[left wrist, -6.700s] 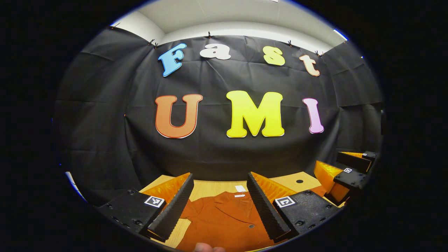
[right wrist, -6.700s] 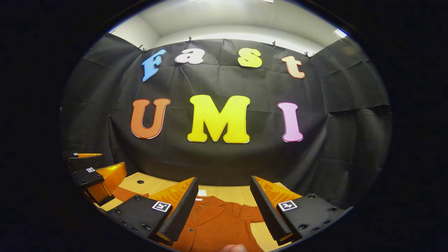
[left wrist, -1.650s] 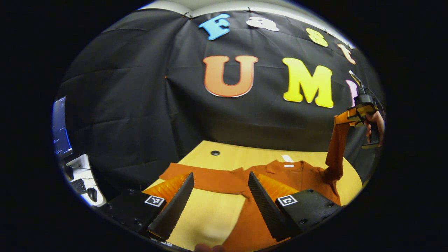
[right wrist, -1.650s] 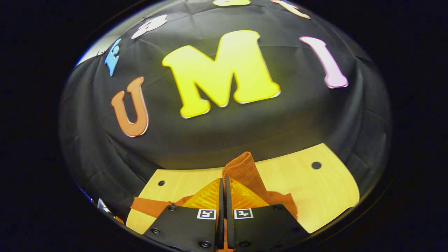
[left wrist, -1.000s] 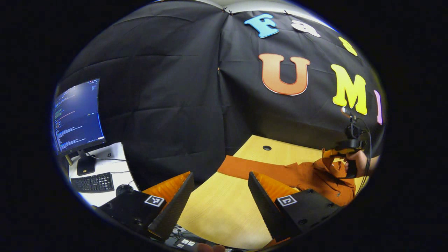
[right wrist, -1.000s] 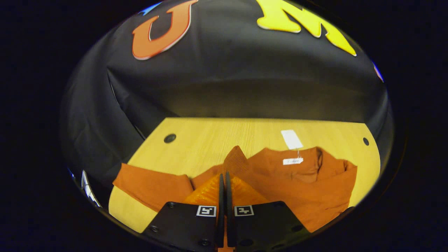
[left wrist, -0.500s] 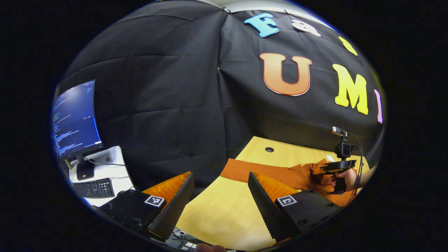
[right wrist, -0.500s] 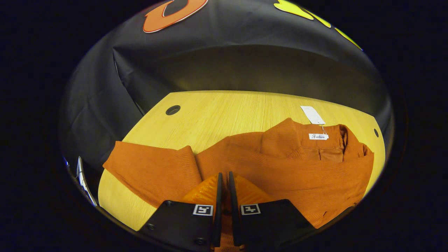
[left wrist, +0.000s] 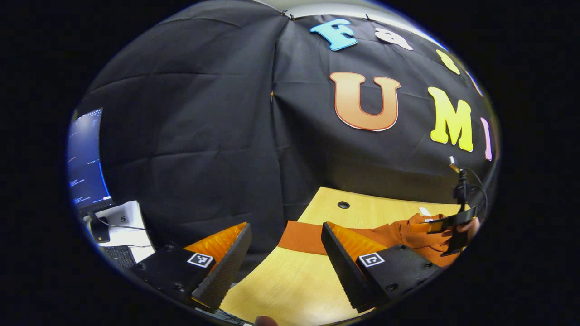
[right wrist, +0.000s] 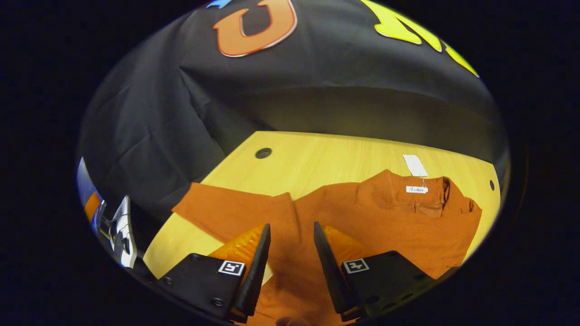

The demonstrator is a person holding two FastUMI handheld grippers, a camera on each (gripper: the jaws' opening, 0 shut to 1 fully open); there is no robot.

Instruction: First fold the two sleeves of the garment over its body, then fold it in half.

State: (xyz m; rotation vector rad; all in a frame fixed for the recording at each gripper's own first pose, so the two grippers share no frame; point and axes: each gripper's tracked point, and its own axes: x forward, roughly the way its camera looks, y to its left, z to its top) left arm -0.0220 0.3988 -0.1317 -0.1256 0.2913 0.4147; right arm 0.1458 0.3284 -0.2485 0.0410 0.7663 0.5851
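Progress first: your rust-orange ribbed knit garment [right wrist: 389,226] lies on the pale wooden surface [right wrist: 326,154], collar toward the far edge, and from the way the cloth sits, one sleeve looks already laid across the body, giving a doubled layer near the collar. The other long orange sleeve [right wrist: 226,213] stretches out flat toward the surface's edge, so by my reading you are about a third through: that sleeve has to come over the body, and the fold in half is not yet begun.

Next, the claws. Your right claw [right wrist: 290,253] stands spread, pinching nothing, just above the garment's body, with the cloth showing in the gap between its fingers; the outstretched sleeve begins just beside its left finger. I judge it has nothing more to do there and can clear off.

Your left claw [left wrist: 283,253] is spread wide too, holding nothing, and hangs over bare surface near the front edge. In the left gripper view the flat sleeve [left wrist: 303,235] lies ahead of it, its end close to the inner side of the right finger, apart from both fingers. That sleeve end is your likely next grip.

Smallest item: a white paper tag [right wrist: 414,165] lies on the surface just beyond the collar.
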